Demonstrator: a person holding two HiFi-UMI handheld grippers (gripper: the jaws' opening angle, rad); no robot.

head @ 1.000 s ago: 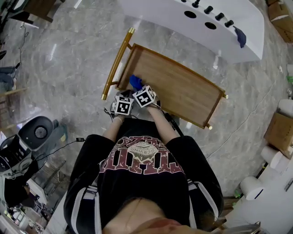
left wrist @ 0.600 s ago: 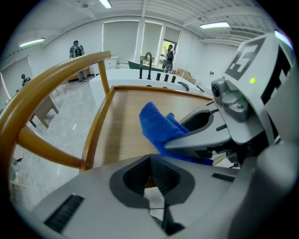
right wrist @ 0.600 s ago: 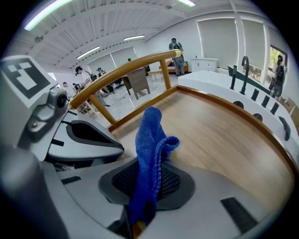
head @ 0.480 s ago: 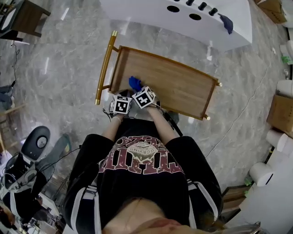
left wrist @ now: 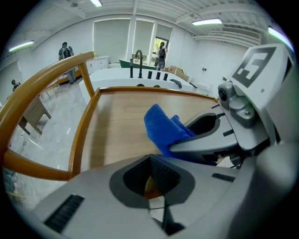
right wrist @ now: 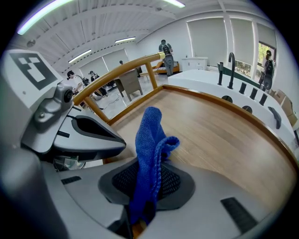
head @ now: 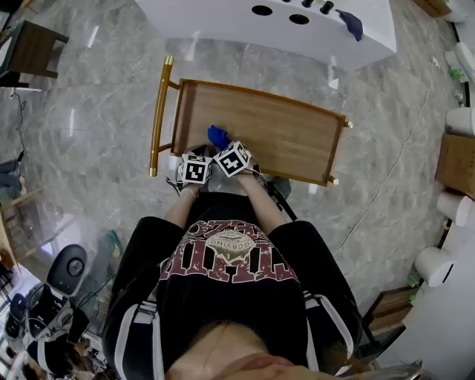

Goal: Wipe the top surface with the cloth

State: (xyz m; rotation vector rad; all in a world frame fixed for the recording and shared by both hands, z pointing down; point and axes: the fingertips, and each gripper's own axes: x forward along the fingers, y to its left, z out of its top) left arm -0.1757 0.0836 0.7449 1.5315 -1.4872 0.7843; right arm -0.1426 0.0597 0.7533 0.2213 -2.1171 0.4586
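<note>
Hardly anything is changed at the grippers since a second ago: both are kept at the near-left corner of the wooden cart top (head: pixel 282 133), while the cart itself is now seen further left and squarer in the head view, as that view has swung.

The right gripper (right wrist: pixel 145 186) is clamped on the blue cloth (right wrist: pixel 148 149). The cloth is pinched low between the dark ribbed pads, and its free end is stood up above them and folded over at the tip. From the head view the cloth is seen over the cart top, just inside its near edge and close to the end where the golden handle (head: pixel 157 115) is fitted. Whether the cloth is pressed to the wood or held just above it cannot be told.

The left gripper (left wrist: pixel 150 179) is held just beside the right one, on the handle side, at the cart's near edge. Its jaws are brought together with nothing between them; only a sliver of the brown rim is glimpsed past them. The cloth and the right gripper's body are seen from it, over the pale wood.

Beyond the cart's far edge a white counter (head: pixel 223 22) with black fittings is stood, and grey marble floor (head: pixel 89 111) is spread around the cart.
</note>
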